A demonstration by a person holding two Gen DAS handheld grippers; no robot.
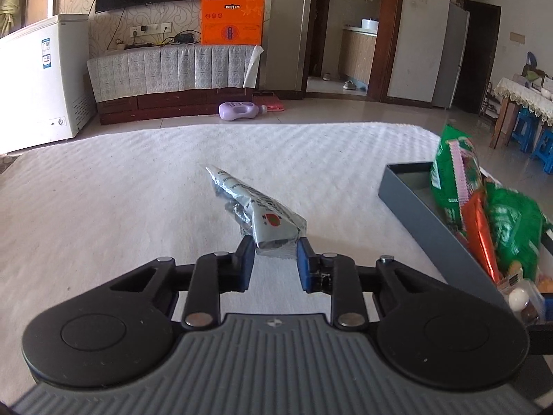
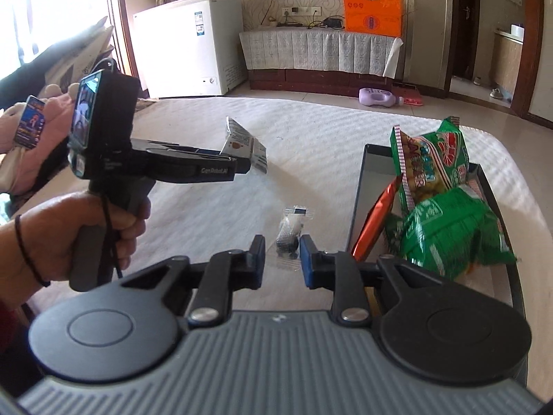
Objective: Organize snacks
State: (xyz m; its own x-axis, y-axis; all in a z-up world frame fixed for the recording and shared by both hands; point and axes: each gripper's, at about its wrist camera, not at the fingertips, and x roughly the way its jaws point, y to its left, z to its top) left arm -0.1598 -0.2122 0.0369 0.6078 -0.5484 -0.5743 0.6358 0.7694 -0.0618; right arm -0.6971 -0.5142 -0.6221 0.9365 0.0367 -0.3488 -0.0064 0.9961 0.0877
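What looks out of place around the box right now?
One small clear-wrapped snack lies loose on the white mat, outside the dark box, just ahead of the open right gripper. Green bags sit heaped and tilted inside.

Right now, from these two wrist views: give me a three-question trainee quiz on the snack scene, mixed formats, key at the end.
1. True or false: the left gripper is shut on the silver snack packet.
2. Multiple choice: where do the green snack bags sit? A) loose on the white cloth B) in the dark box C) on the floor by the purple bottle
3. Fill the blank: the small clear-wrapped snack lies on the white cloth just ahead of the ____ gripper, whose fingers are apart and not touching it.

Key: 1 true; 2 B; 3 right
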